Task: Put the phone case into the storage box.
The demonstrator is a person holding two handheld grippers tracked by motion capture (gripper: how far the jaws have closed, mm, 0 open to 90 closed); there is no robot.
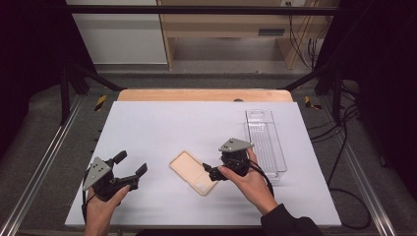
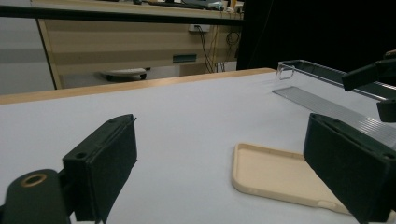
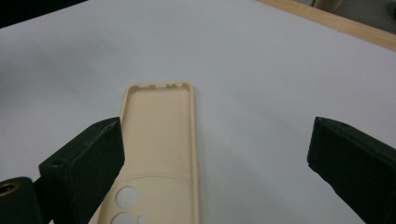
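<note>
We find the right claw (image 1: 212,173), wide open and empty, nearest the phone case (image 1: 193,172) lying diagonally at lower centre.

A clear tray (image 1: 265,140) lies empty on the white tabletop (image 1: 162,128), just beyond the right claw and touching nothing else. Well beyond both claws, past the tabletop's far edge, stands a wooden shelf (image 1: 226,24).

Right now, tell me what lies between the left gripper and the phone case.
Nothing: in the high view, only bare white table separates the left gripper from the beige phone case.
</note>
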